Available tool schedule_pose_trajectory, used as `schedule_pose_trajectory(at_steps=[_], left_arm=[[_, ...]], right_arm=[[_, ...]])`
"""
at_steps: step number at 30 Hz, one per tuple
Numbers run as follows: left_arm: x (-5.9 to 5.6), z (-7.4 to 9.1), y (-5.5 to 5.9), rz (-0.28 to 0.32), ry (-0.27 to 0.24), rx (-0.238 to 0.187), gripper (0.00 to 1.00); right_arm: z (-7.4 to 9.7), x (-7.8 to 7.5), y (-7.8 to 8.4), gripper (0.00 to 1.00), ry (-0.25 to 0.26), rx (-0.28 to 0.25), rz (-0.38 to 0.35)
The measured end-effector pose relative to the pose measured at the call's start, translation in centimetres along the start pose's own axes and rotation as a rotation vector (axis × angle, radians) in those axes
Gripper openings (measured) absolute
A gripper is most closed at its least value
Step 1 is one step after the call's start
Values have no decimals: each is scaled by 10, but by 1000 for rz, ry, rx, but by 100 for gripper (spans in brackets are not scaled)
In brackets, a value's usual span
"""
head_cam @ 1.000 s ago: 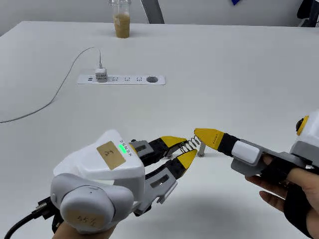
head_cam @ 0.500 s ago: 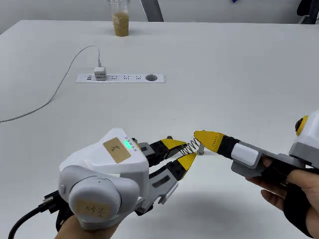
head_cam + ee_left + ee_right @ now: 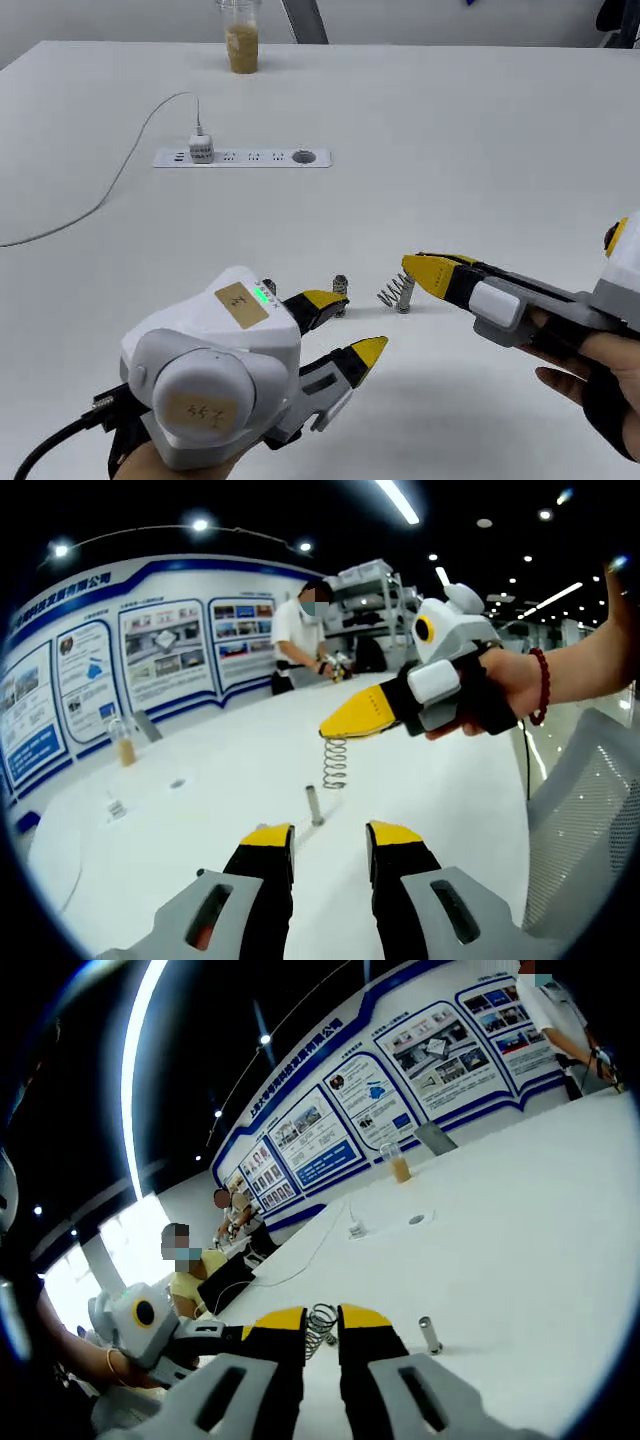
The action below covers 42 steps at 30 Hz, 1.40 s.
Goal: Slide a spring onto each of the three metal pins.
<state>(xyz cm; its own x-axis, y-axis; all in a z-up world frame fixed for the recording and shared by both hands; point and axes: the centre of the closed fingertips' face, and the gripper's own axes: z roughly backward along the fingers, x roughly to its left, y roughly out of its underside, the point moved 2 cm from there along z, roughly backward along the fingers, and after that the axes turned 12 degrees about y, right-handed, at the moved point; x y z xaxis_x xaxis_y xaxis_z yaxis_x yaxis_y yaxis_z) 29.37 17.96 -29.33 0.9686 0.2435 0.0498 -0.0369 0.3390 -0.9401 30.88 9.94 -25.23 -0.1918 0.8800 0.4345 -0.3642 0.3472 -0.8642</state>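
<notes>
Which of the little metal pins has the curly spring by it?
The pin next to the right tool's yellow tip. The spring sits right against it, while the pin to its left stands bare.

wide white counter (image 3: 470, 140), matte and bare over most of its top. at the far edge, a clear cup (image 3: 241, 40) of tan drink. nearer, a white power strip (image 3: 243, 158) lying flat, a plug (image 3: 201, 150) in its left end, a thin cable (image 3: 120, 175) curving off to the left. near the front, a leaning spring (image 3: 397, 292), a short upright pin (image 3: 340, 285) just left of it.
</notes>
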Motion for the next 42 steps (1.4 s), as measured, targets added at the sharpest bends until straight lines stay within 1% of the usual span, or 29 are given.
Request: schedule_pose_trajectory(at_steps=[2, 4, 8, 12, 14, 17, 21, 26, 30, 34, 36, 37, 42], left_arm=[[3, 3, 4, 11, -16, 4, 34], [6, 7, 7, 21, -36, 7, 35], [14, 15, 15, 71, -80, 15, 39], [20, 21, 23, 100, -112, 26, 41], [22, 24, 25, 108, -131, 28, 44], [25, 27, 30, 117, -149, 43, 47], [27, 29, 33, 130, -156, 50, 49], [27, 29, 39, 161, -158, 62, 55], [28, 30, 42, 161, -165, 63, 59], [29, 31, 44, 174, -167, 63, 63], [28, 30, 45, 185, -163, 59, 65], [28, 30, 46, 191, -163, 60, 68], [29, 31, 50, 204, -168, 64, 73]], right_arm=[[-2, -3, -2, 13, 12, -1, 19], [-3, -6, -4, 13, 26, -6, 48], [-8, -12, -7, 13, 54, 2, 139], [-14, -17, -8, 13, 75, 12, 184], [-15, -19, -8, 13, 80, 15, 197], [-19, -23, -9, 13, 95, 18, 216], [-24, -29, -10, 13, 119, 24, 241], [-32, -37, -10, 13, 146, 30, 284], [-37, -44, -10, 13, 162, 33, 278], [-40, -50, -11, 13, 180, 30, 287], [-42, -54, -10, 13, 197, 34, 309], [-43, -56, -10, 13, 204, 37, 326], [-46, -61, -5, 13, 218, 46, 367]])
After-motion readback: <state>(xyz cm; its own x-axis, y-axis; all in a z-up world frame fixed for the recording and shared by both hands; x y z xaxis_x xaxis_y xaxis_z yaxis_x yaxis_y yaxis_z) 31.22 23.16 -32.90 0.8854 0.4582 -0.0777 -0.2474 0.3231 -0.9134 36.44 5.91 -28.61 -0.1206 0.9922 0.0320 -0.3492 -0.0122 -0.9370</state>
